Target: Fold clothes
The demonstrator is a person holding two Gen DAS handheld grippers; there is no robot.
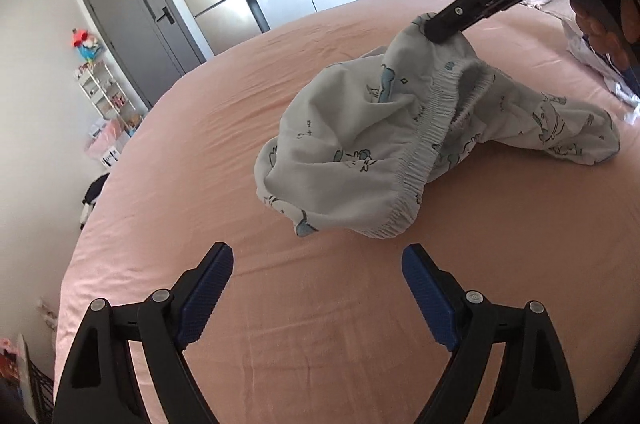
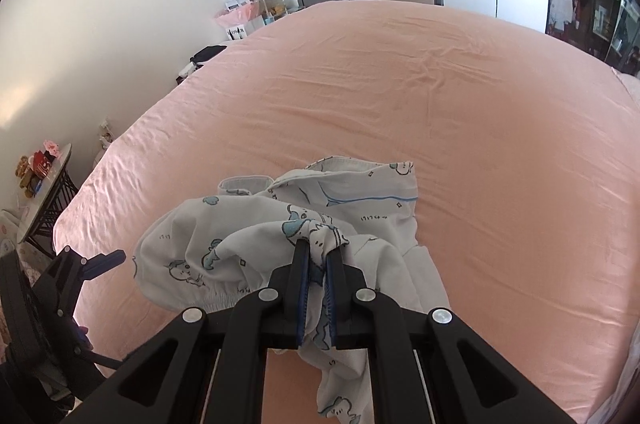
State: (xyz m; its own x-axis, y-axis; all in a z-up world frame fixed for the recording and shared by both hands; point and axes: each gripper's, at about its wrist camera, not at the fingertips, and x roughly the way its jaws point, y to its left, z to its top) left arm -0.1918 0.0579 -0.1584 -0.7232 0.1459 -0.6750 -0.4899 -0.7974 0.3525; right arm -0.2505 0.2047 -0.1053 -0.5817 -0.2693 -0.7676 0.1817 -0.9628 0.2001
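Printed white shorts (image 1: 400,140) lie bunched on a pink bed (image 1: 200,224); right gripper (image 2: 319,256) pinches a fabric edge, lifting it to spread; left gripper (image 1: 318,260) hovers nearby, jaws wide, empty.

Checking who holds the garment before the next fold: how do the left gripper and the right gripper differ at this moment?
The left gripper has its jaws wide apart with nothing between them; the right gripper is clamped shut on a bunch of the printed white pyjama bottoms. The left gripper hangs short of the cloth over bare pink sheet; the right gripper lifts one end of it. Both have black frames and blue pads.
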